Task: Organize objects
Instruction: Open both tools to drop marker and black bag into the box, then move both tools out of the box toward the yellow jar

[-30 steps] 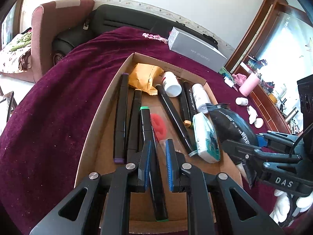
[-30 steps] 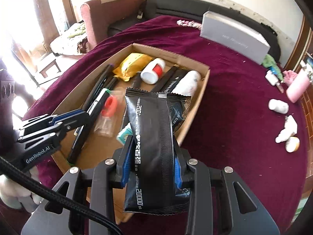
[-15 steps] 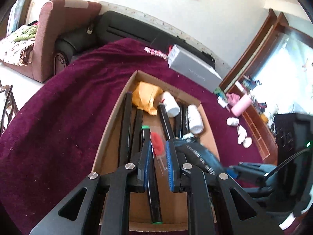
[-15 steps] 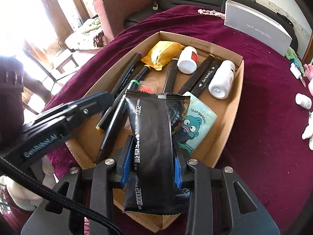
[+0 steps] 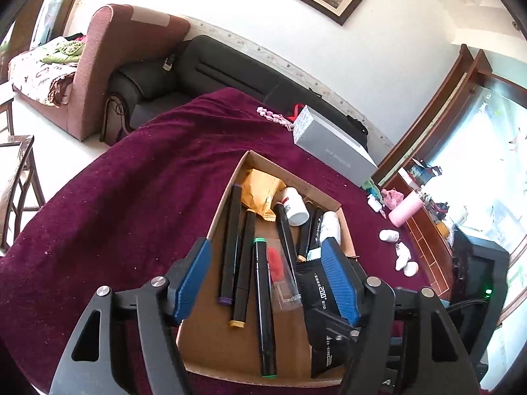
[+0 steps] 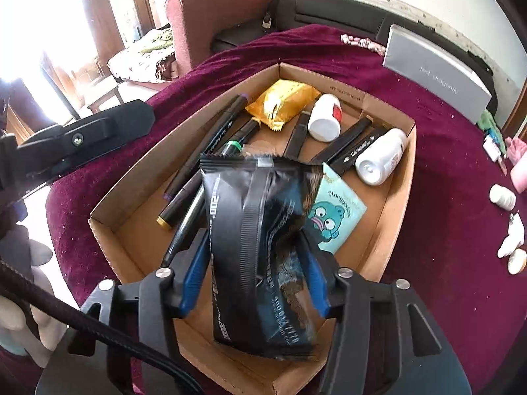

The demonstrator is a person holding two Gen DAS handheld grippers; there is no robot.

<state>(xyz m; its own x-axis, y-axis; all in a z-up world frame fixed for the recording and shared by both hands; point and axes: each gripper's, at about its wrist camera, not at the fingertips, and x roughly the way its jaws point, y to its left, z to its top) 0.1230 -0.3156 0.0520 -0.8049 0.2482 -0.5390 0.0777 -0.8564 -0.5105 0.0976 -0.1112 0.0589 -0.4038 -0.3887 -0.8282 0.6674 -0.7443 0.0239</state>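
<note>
An open cardboard box point(image 6: 400, 177) on a maroon cloth holds several black markers point(image 5: 230, 240), a yellow packet point(image 6: 283, 102), two white bottles point(image 6: 324, 120) and a teal cartoon card point(image 6: 336, 217). My right gripper point(image 6: 253, 273) hangs over the box's near end. Its jaws are opening around a black snack packet point(image 6: 260, 230), whose edges still touch both blue pads. My left gripper point(image 5: 265, 247) hovers over the same end, jaws opening wide, with nothing between them. The black packet point(image 5: 316, 293) shows beside its right finger. One left finger point(image 6: 98, 131) crosses the right wrist view.
A grey carton point(image 5: 332, 151) lies on the cloth point(image 5: 131, 197) beyond the box. To the right are a pink bottle point(image 5: 405, 209) and small white items point(image 5: 388, 235). A dark sofa point(image 5: 230, 62) and an armchair point(image 5: 108, 65) stand behind, a wooden chair point(image 5: 16, 171) at the left.
My left jaws went from shut to wide apart as that hand rose and pulled back. My right gripper carried the packet further over the box; its jaws widened and the packet spread flatter.
</note>
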